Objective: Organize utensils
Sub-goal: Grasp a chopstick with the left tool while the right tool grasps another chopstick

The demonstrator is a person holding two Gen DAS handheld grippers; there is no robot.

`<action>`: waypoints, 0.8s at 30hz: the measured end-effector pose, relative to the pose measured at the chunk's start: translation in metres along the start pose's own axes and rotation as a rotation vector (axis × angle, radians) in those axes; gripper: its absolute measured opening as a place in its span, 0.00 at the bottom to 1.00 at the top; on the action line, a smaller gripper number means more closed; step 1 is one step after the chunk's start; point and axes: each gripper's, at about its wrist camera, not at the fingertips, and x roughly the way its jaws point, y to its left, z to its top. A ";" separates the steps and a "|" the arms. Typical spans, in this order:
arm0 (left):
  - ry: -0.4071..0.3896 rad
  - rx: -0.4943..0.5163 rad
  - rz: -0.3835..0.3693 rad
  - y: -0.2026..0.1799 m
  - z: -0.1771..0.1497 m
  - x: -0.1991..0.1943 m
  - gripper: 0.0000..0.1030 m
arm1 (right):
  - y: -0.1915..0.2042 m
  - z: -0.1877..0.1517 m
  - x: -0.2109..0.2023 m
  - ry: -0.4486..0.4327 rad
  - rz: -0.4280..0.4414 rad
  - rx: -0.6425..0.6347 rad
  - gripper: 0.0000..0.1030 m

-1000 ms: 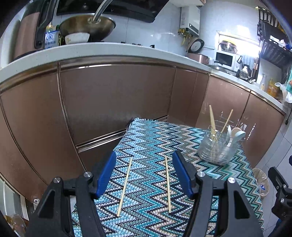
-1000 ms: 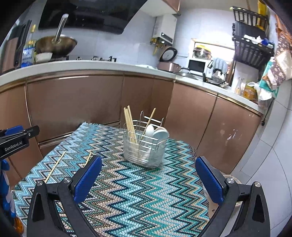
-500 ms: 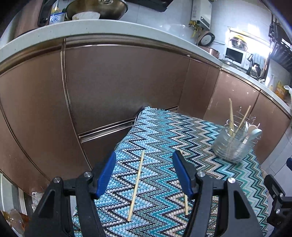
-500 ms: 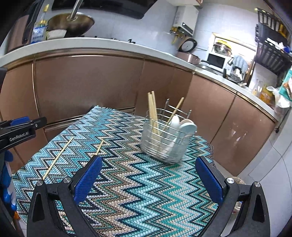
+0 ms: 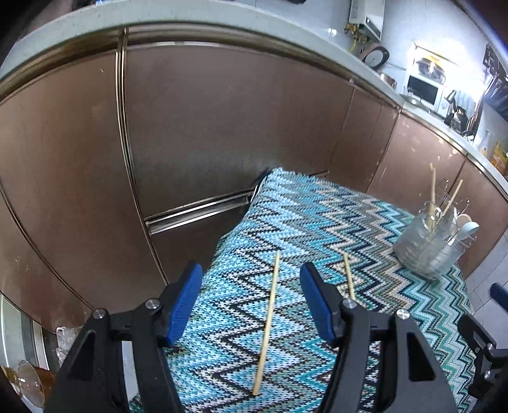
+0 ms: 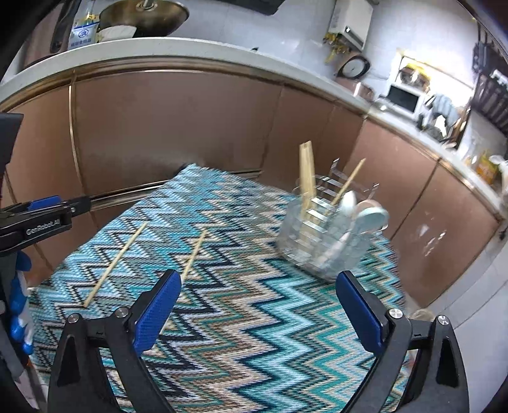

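Two loose wooden chopsticks lie side by side on the zigzag-patterned cloth (image 5: pixel 301 222). My left gripper (image 5: pixel 250 298) hovers open over the left chopstick (image 5: pixel 268 321), which lies between its blue pads without touching them. The other chopstick (image 5: pixel 348 279) lies just right of that gripper's right finger. My right gripper (image 6: pixel 257 308) is open with its jaws closing and nothing between them; the second chopstick (image 6: pixel 195 251) runs toward its left pad. A wire utensil holder (image 6: pixel 320 235) with chopsticks and pale spoons stands at the cloth's far right.
Brown cabinet doors (image 5: pixel 222 127) under a pale counter curve behind the table. The cloth's left edge (image 5: pixel 228 241) drops off beside the left gripper. A wok (image 6: pixel 146 16) and a microwave (image 6: pixel 403 98) sit on the counter. The left gripper's body (image 6: pixel 35 222) shows at left.
Both grippers moved forward and down toward the cloth. The left chopstick now lies centred between the left gripper's pads; the right gripper's jaws narrowed slightly and the holder looms larger.
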 end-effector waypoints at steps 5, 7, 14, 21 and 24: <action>0.094 0.035 -0.038 0.007 0.012 0.023 0.60 | -0.002 0.007 0.035 0.134 0.262 0.106 0.72; 0.145 0.050 -0.070 0.006 0.016 0.036 0.60 | 0.001 0.014 0.049 0.165 0.307 0.110 0.65; 0.306 0.059 -0.164 -0.001 0.010 0.084 0.59 | 0.016 0.038 0.108 0.293 0.424 0.108 0.36; 0.400 0.078 -0.219 -0.015 0.017 0.124 0.54 | 0.028 0.057 0.175 0.422 0.445 0.093 0.22; 0.442 0.084 -0.241 -0.019 0.016 0.139 0.50 | 0.028 0.059 0.194 0.460 0.436 0.086 0.15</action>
